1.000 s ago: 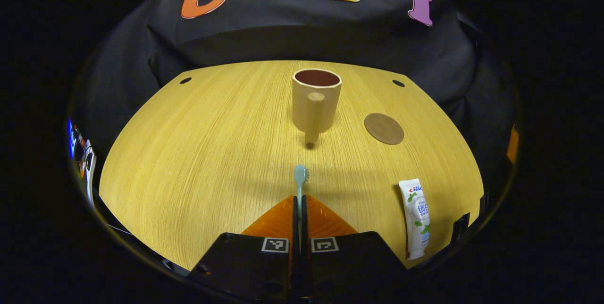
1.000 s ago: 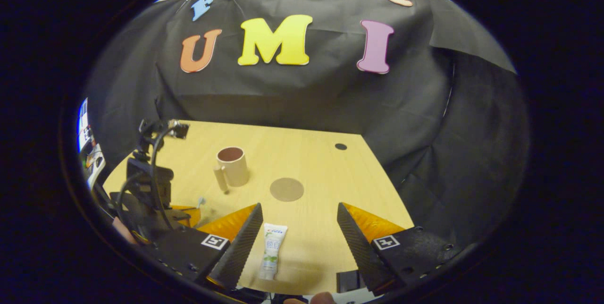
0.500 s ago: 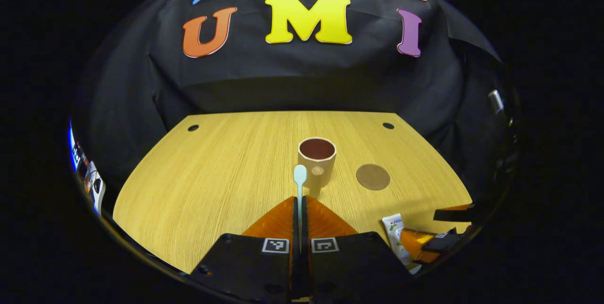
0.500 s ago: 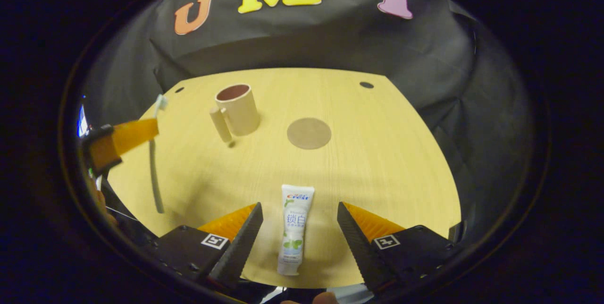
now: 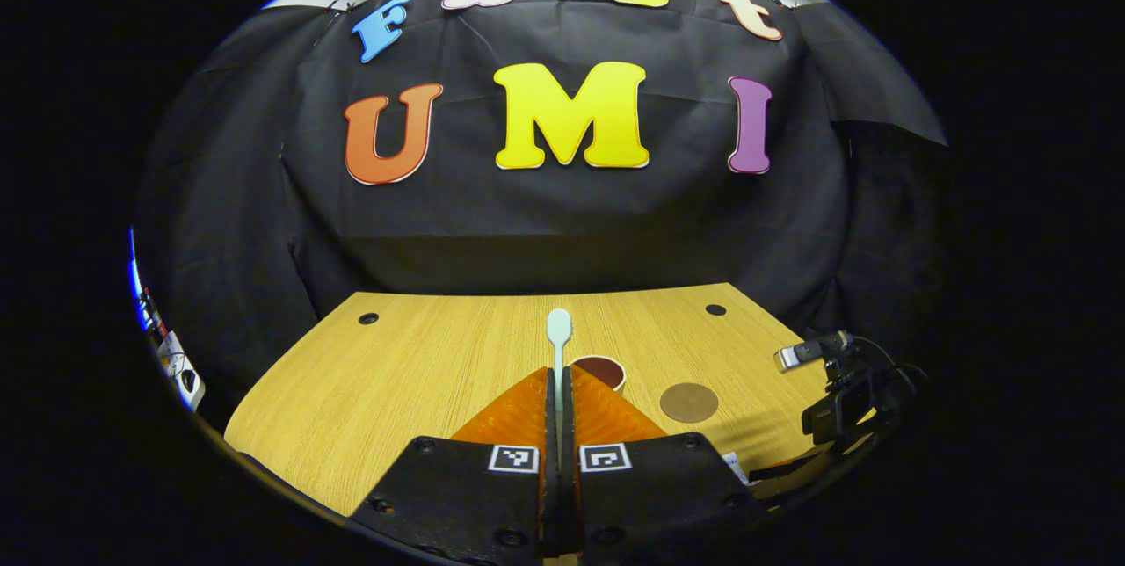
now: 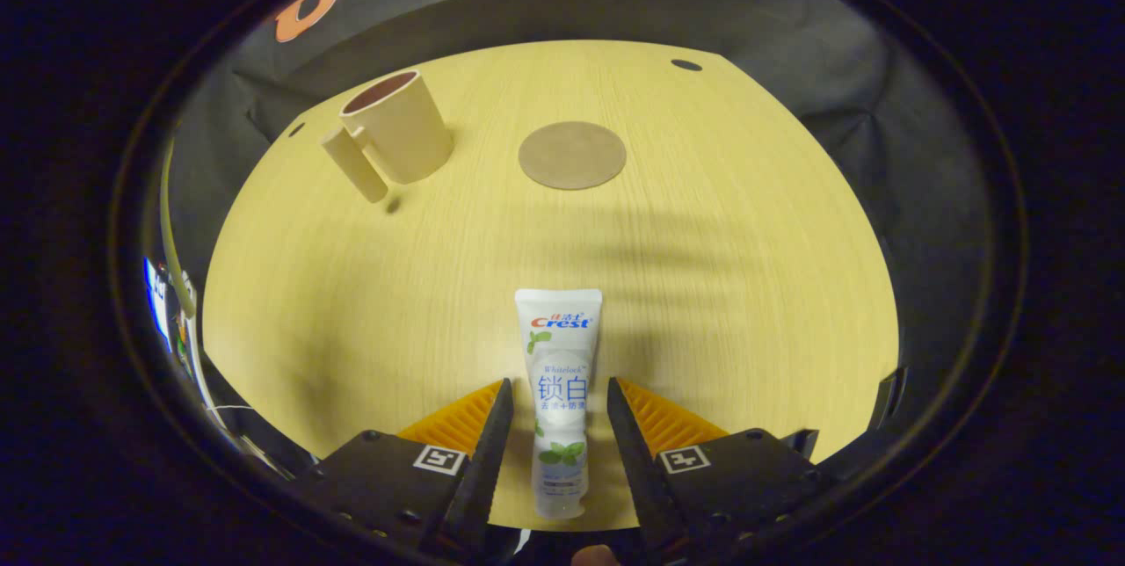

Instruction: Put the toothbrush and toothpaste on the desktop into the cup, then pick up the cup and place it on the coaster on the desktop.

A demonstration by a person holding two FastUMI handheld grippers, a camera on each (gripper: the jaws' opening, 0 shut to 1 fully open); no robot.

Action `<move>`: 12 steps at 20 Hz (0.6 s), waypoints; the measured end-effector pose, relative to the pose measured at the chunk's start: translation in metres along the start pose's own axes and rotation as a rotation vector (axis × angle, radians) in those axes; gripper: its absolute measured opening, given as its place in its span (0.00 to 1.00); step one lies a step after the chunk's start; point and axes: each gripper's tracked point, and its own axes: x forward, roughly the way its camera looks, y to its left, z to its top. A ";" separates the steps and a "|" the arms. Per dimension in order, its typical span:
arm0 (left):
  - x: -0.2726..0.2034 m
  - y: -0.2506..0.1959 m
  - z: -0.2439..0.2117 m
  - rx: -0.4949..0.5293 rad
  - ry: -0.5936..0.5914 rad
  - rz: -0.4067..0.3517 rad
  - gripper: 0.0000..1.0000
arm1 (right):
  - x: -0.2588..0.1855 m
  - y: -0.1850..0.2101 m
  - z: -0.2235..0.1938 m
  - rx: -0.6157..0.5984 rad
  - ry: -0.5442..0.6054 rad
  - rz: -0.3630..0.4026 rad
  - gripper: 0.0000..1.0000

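Observation:
A pale blue toothbrush [image 5: 558,326] stands up between the fingers of my left gripper [image 5: 559,373], which is shut on its handle and held above the table. Just behind those fingers is the beige cup [image 5: 606,369], mostly hidden; the right gripper view has it upright at the back left [image 6: 400,128]. A round brown coaster [image 6: 571,155] lies to its right, also seen from the left gripper [image 5: 688,402]. The white toothpaste tube [image 6: 562,364] lies flat on the wooden table [image 6: 747,267]. My right gripper [image 6: 558,385] is open, low over the tube, with a finger close on each side.
The table has small dark holes near its far corners [image 5: 368,318]. Black cloth walls close the back and sides. In the left gripper view, the other gripper's camera and cables [image 5: 844,395] sit at the right edge of the table.
My left gripper rose and tilted up with the toothbrush, so the cup dropped low in its view. My right gripper came down over the toothpaste and its fingers narrowed around the tube.

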 end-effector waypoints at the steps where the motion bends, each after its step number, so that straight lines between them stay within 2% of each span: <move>1: 0.001 0.001 0.004 -0.011 -0.015 0.004 0.03 | 0.001 0.000 -0.002 0.000 0.013 -0.002 0.55; 3: 0.006 0.004 0.009 -0.026 -0.042 0.008 0.03 | 0.002 0.004 -0.004 -0.011 0.034 -0.001 0.37; 7: 0.022 0.004 0.024 -0.036 -0.102 0.003 0.03 | -0.002 0.002 -0.002 -0.034 0.054 0.026 0.23; 10: 0.043 0.003 0.029 -0.061 -0.127 -0.006 0.03 | -0.016 0.010 0.003 -0.051 0.023 0.088 0.23; 12: 0.058 0.003 0.034 -0.087 -0.137 -0.014 0.03 | -0.033 0.007 0.012 -0.041 -0.008 0.100 0.23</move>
